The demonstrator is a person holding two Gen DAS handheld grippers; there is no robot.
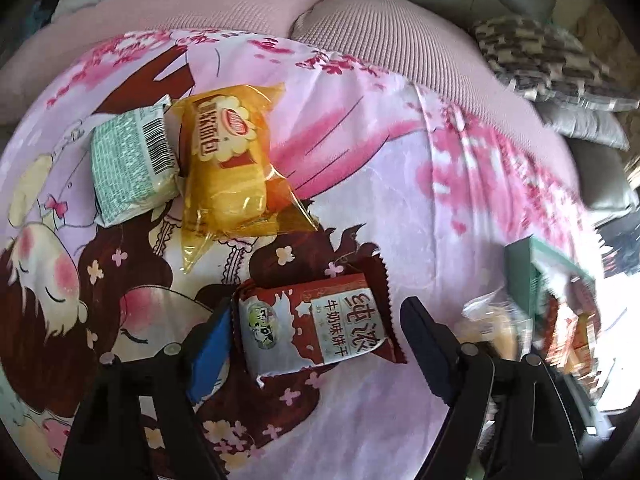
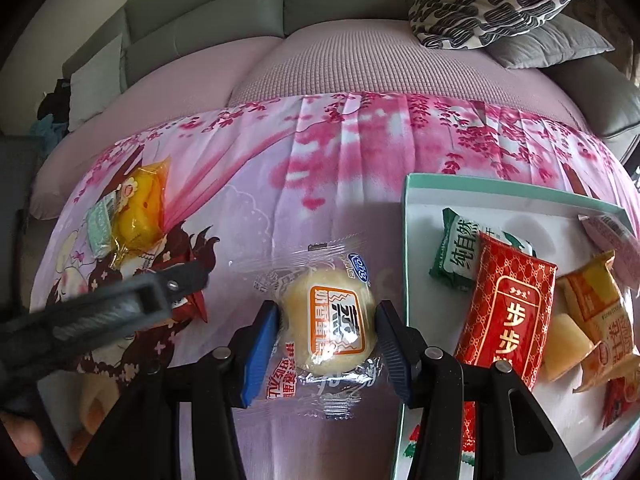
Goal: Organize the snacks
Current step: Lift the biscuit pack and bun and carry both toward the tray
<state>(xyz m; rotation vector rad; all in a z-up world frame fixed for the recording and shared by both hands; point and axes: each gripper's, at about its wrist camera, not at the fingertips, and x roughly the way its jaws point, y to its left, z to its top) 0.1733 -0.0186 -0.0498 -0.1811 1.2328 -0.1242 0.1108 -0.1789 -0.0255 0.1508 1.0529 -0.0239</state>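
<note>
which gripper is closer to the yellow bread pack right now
Left. The left gripper straddles the maroon biscuit pack lying just below the yellow bread pack. The right gripper is clamped on the round cake pack further off, beside the tray.

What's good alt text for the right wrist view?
The right tool clamps a clear-wrapped round cake above a pink printed cloth. Right of it, a teal-rimmed tray holds a red packet and a green packet.

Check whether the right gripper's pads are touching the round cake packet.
Touching: the right wrist view shows the right gripper with both pads pressed against the round cake packet.
</note>
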